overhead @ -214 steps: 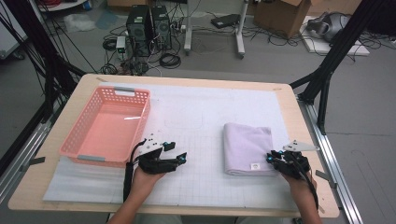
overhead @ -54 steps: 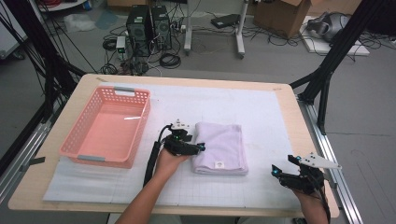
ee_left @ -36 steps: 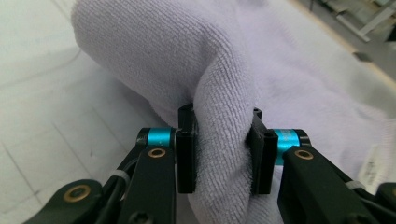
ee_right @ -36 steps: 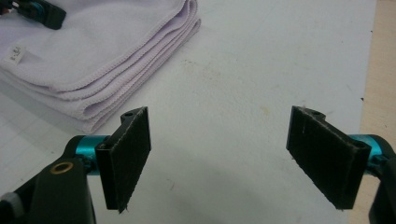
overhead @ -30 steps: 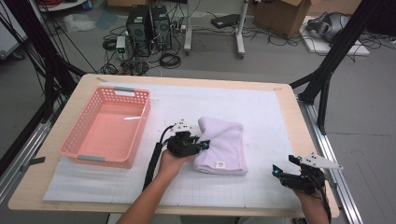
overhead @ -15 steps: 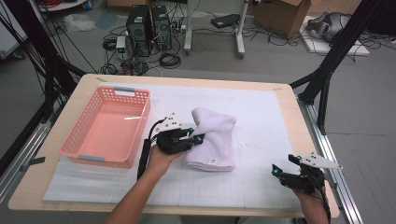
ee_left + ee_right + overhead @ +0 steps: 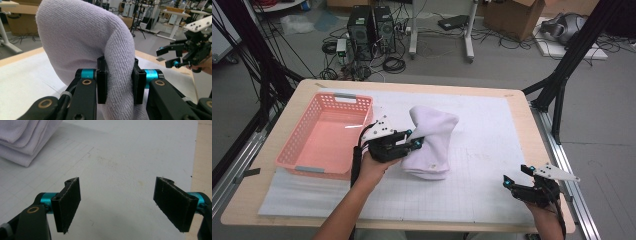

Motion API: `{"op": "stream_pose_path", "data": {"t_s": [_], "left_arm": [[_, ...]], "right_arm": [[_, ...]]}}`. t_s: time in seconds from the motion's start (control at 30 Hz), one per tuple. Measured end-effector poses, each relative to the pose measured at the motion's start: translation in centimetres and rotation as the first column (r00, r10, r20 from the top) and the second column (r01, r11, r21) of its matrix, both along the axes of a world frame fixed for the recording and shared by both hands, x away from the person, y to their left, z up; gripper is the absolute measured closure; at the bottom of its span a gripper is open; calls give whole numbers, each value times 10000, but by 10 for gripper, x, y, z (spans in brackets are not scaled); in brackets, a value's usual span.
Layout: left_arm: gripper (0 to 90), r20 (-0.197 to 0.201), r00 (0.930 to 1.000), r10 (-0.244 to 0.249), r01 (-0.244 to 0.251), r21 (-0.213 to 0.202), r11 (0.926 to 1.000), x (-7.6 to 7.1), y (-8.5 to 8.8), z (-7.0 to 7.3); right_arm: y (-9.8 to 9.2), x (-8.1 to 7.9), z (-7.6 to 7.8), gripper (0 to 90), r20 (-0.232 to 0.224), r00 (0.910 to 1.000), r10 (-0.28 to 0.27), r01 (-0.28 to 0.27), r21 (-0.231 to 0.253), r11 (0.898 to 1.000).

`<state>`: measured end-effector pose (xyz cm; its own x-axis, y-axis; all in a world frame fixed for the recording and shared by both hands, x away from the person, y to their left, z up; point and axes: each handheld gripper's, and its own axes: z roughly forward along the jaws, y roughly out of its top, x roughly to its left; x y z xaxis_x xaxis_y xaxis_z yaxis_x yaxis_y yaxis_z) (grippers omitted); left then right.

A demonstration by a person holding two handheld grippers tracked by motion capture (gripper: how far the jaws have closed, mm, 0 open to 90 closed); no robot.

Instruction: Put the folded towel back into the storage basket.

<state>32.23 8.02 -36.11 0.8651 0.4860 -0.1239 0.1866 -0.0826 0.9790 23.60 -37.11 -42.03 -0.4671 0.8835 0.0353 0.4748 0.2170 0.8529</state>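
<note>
The left tool (image 7: 411,145) has the folded towel (image 7: 430,142) clamped at its near-left edge, and the lift is on: one side of the towel stands up in a hump while the lower folds rest on the white mat (image 7: 492,165) in the middle of the table (image 7: 522,100). In the left gripper view the two black pads (image 7: 101,86) squeeze a thick roll of the cloth between them, the terry bulging over the top of both jaws. That is a firm pinch, not a brush.

This reads as the pick-up stage, with the pink basket (image 7: 294,157) just to the left of the hand as the likely drop spot. The basket sits open and nothing lies in it. The next move, by my reckoning, calls for more height so the hanging folds clear the basket's near wall, then a carry leftward over the rim before the jaws part. The risk I see is the stack unfolding as it dangles, since only one edge is caught.

The right tool (image 7: 520,182) waits at the near-right corner of the table, well apart from the towel. Its jaws stand wide apart with nothing between them; the right gripper view looks across bare mat, the towel's (image 7: 25,140) layered edge off at the upper left.
</note>
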Motion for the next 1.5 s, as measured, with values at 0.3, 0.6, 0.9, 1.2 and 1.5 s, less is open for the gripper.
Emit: {"op": "stream_pose_path", "data": {"t_s": [0.3, 0.6, 0.9, 1.2, 1.5], "left_arm": [[724, 315, 9993, 224, -217, -228, 9995, -3, 21, 14], [724, 572, 9965, 603, -575, -492, 9971, -4, 44, 26], [724, 802, 9916, 1017, -954, -789, 9923, -2, 69, 42], [723, 947, 9835, 1544, -1450, -998, 9844, -3, 97, 54], [723, 1120, 9718, 2076, -1944, -1186, 9737, -7, 123, 62]], "right_arm": [[0, 0, 1, 206, 93, 9999, -58, 58, 85, 9999], [2, 1, 2, 206, 90, 9999, -51, 50, 105, 9999], [3, 2, 1, 206, 106, 9999, -44, 43, 85, 10000], [4, 4, 2, 206, 118, 9999, -55, 54, 147, 9999], [5, 4, 2, 206, 128, 9999, -62, 59, 197, 9998]]}}
